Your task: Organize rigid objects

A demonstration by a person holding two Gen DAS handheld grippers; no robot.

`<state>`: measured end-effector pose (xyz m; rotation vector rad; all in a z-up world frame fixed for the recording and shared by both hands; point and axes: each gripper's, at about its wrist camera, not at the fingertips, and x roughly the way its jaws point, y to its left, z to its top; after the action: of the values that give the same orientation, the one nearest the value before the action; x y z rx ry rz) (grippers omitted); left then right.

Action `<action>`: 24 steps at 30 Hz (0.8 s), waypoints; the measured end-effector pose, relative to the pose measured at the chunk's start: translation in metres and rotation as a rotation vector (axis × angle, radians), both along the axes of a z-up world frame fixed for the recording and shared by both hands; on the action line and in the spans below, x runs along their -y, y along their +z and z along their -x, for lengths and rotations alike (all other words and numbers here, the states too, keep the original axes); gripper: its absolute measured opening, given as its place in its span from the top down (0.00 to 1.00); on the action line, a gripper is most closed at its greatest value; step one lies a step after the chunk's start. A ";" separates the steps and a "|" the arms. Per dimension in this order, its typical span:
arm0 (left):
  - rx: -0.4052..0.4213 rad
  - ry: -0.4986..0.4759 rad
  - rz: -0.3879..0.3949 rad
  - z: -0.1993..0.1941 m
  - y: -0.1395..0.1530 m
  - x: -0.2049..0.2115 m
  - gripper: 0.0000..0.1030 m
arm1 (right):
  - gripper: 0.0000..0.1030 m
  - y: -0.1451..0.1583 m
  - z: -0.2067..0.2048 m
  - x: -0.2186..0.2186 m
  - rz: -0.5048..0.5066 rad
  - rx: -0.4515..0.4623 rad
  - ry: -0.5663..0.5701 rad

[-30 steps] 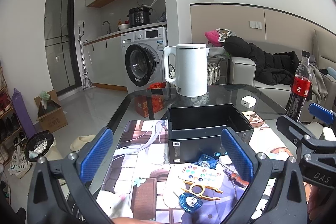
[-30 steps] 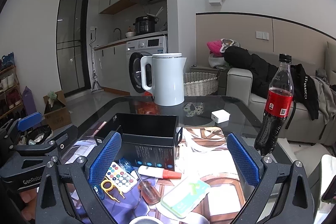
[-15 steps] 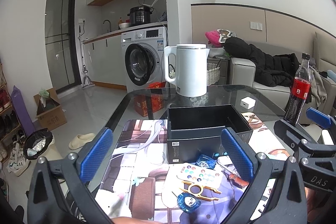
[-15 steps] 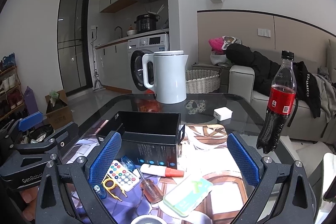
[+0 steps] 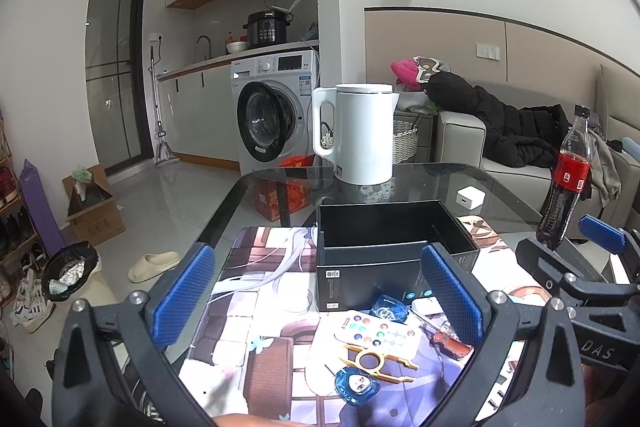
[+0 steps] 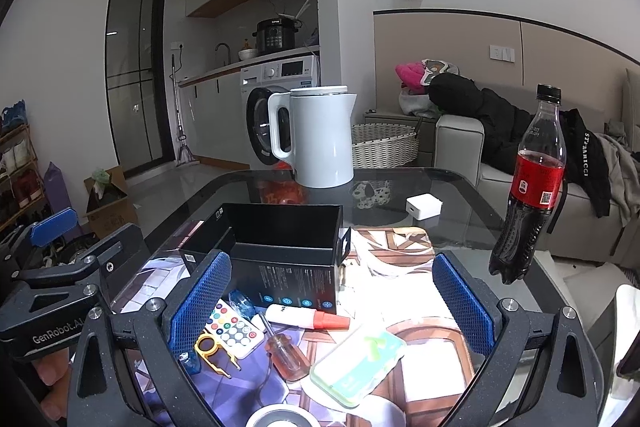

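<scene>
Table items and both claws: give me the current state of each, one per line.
Black box: open, upright, looks empty.
White kettle: lid shut, upright.
Cola bottle: capped, upright, partly full.
Washing machine: door closed.
White tube: red cap on, lying flat.
Screwdriver: lying flat.
Left claw: open, empty.
Right claw: open, empty.

The right finger of the left gripper [image 5: 318, 301] is covering part of the screwdriver [image 5: 448, 334] and the white tube. In the right wrist view, the round metal rim [image 6: 280, 419] is being cut off by the bottom edge. The print on the black box [image 6: 296, 281] is staying too small to read.
</scene>
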<state>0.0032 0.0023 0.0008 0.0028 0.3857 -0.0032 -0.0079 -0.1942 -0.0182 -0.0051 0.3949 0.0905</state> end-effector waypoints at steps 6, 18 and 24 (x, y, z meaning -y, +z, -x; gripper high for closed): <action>0.002 0.000 0.000 0.000 0.000 0.000 0.00 | 0.00 0.005 0.006 -0.003 0.011 0.034 0.016; 0.000 -0.007 0.014 -0.001 0.001 -0.001 0.00 | 0.00 0.006 0.006 -0.005 0.017 0.024 0.025; 0.002 -0.008 0.019 -0.001 0.003 -0.001 0.00 | 0.00 0.011 0.006 -0.006 0.025 0.030 0.041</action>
<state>0.0041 0.0033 0.0042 -0.0145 0.3835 -0.0151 -0.0140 -0.1883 -0.0075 -0.0388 0.3661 0.1261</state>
